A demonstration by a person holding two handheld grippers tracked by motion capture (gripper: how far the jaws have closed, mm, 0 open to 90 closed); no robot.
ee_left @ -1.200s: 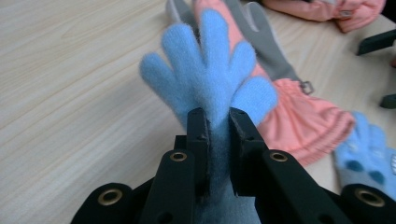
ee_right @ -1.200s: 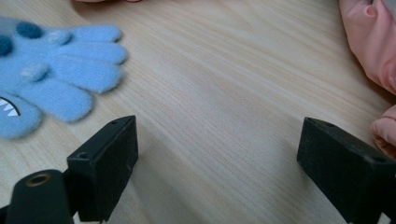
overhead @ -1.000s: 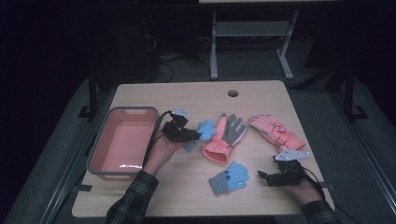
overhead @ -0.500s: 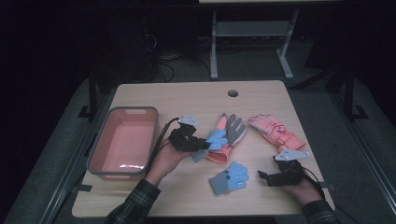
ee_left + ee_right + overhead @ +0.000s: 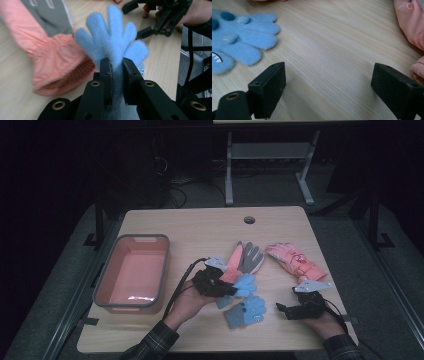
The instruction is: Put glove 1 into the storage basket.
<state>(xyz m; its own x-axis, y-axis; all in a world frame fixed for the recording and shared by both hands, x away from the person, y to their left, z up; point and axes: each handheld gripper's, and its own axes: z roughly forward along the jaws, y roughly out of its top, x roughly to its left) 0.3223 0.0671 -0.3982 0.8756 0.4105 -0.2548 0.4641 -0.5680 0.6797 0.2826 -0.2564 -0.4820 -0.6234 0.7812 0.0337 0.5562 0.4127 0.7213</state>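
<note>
A fluffy light-blue glove hangs pinched at its cuff between the black jaws of my left gripper. From above, the left gripper holds that blue glove just over the table's middle, beside the cuff of an orange-and-grey glove. A second blue glove with a printed face lies flat near the front edge. My right gripper rests on the table to its right, open, nothing between its jaws. In its own view the right gripper faces bare wood, with the lying blue glove to the left.
A salmon bin with a grey rim stands at the table's left. A pink glove lies at the right, its edge near the right gripper's jaw. The table has a cable hole at the back.
My left gripper has carried the blue glove rightward and toward the front edge, from beside the bin to over the orange glove's cuff. The right gripper has stayed put.
</note>
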